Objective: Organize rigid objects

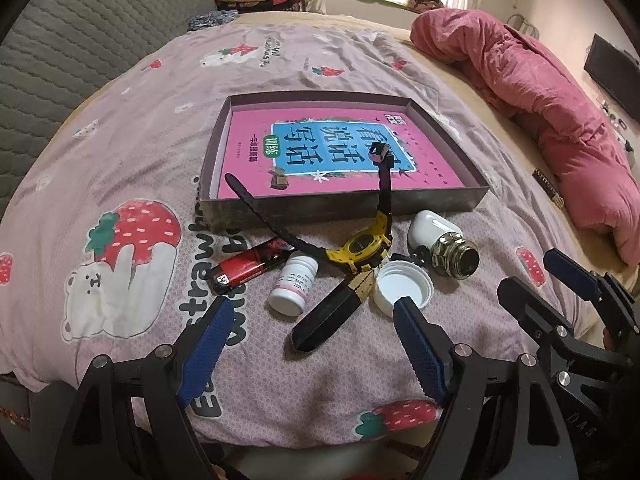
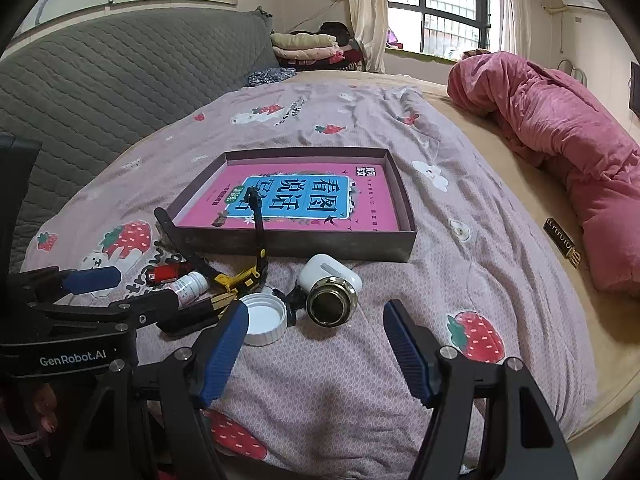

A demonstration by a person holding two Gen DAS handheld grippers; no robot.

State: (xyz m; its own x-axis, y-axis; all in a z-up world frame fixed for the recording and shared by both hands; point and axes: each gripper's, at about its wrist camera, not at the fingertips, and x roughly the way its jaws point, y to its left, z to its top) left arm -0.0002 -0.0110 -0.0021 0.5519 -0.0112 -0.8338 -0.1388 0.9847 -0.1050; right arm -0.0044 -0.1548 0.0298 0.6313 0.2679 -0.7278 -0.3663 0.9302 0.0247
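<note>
A shallow box (image 1: 344, 203) (image 2: 296, 245) with a pink book inside lies on the bed. In front of it lie a yellow watch (image 1: 362, 250) (image 2: 240, 277) with black straps, a red-black lighter (image 1: 248, 266) (image 2: 166, 273), a white pill bottle (image 1: 292, 288) (image 2: 191, 285), a white cap (image 1: 403, 290) (image 2: 264, 319), a white earbud case (image 1: 432, 228) (image 2: 330, 271), a brass bottle (image 1: 456, 254) (image 2: 331, 301) and a black flat item (image 1: 332, 316). My left gripper (image 1: 314, 320) is open, short of the pill bottle. My right gripper (image 2: 316, 322) is open, short of the cap and brass bottle.
The bed has a pink strawberry-print sheet (image 1: 132, 168). A rolled pink quilt (image 1: 560, 128) (image 2: 560, 140) lies along the right side. A grey padded headboard (image 2: 112, 80) stands at the left. Folded clothes (image 2: 308, 46) are stacked at the back.
</note>
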